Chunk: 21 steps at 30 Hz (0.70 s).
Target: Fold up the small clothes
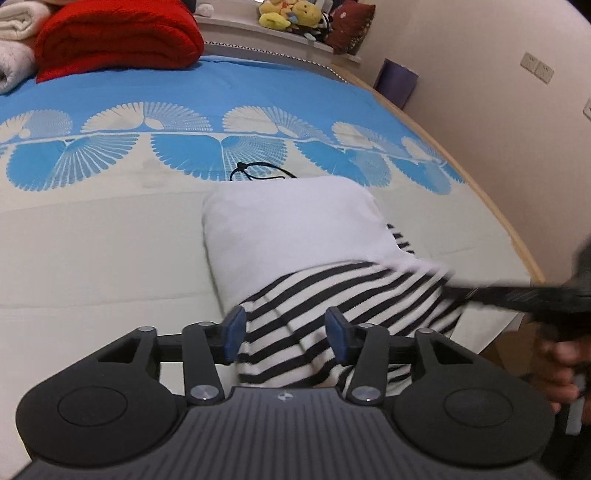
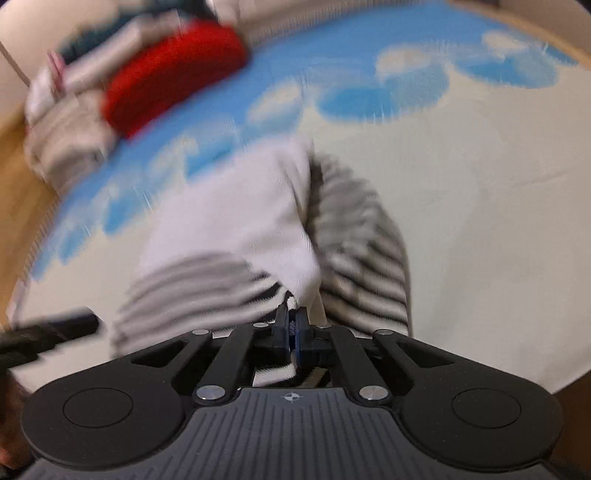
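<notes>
A small garment [image 1: 295, 236] with a white body and black-and-white striped parts lies on the bed. In the left wrist view my left gripper [image 1: 286, 334] is open, its blue pads either side of the striped fabric near the bed's front edge. My right gripper [image 2: 292, 326] is shut on a striped edge of the garment [image 2: 236, 221]; that view is blurred by motion. The right gripper's arm [image 1: 517, 293] shows at the right of the left wrist view, reaching the striped sleeve.
The bed cover [image 1: 110, 221] is cream with a blue fan pattern. A red folded blanket [image 1: 118, 37] and white towels [image 1: 18, 22] sit at the bed's far left. A black cord [image 1: 255, 173] lies behind the garment. Plush toys [image 1: 288, 14] sit on a far shelf.
</notes>
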{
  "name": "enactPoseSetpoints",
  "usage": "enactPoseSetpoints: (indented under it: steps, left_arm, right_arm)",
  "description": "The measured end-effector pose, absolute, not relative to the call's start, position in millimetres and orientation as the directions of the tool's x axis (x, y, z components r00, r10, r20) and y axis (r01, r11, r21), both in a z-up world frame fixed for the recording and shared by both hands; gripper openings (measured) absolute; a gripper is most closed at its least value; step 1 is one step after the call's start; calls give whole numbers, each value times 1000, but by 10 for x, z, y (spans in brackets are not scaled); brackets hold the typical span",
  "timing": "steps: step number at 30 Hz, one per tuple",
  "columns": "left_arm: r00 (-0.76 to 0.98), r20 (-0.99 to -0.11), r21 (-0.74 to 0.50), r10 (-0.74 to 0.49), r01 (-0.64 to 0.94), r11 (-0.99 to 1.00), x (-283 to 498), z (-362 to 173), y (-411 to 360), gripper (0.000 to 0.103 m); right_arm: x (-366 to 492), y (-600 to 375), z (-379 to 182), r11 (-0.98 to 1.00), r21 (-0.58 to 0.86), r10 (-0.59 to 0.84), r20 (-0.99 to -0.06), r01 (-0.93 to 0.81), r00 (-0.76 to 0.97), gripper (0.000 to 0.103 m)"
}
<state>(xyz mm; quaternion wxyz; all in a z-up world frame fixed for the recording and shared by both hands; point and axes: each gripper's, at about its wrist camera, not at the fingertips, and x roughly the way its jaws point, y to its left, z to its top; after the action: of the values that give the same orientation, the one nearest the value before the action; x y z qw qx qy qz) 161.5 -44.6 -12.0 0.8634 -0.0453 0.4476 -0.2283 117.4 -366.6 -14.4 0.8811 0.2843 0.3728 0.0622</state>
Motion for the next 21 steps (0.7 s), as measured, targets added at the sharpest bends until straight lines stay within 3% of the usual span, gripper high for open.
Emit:
enactPoseSetpoints:
  steps: [2,3,7,8,10,13,18,21]
  left_arm:
    - [484,-756,-305,-442,337,891,1634,-162,-478,63]
    - [471,-763,-313,-442,329,891,1646,-186,-493,64]
    - [389,-830,-280,-400,331,901,1708,-397,-662,65]
    - [370,-852,-247,-370,339,908,1708,-465,-708,69]
    - [352,-886,-180,-302,338,924,1706,-586,-764,74]
    - [371,-881,-182,-292,304,935,1695,-597,-708,72]
    - [422,-801,-288,-425,351,891,1631,-390,-611,69]
    - [328,-903,-153,-278,361,920,1636,-698,-733,69]
  right_arm:
    - [968,-3886,53,770,635,329,-485,68,811,2]
    - [919,-3934,73,778,624,316,-494,78,810,2]
    - [994,-3978,-307,828,504,255,-728,245,636,2]
    - [1038,-3934,-444,848,460,243,-778,262,579,2]
    - [1109,-3798,-575,896,381,216,-823,229,525,2]
    - [1173,-3668,-585,927,322,181,-835,195,519,2]
    - [1201,-3675,-500,919,336,176,-818,206,548,2]
    - [1200,-3686,-579,938,292,160,-841,185,517,2]
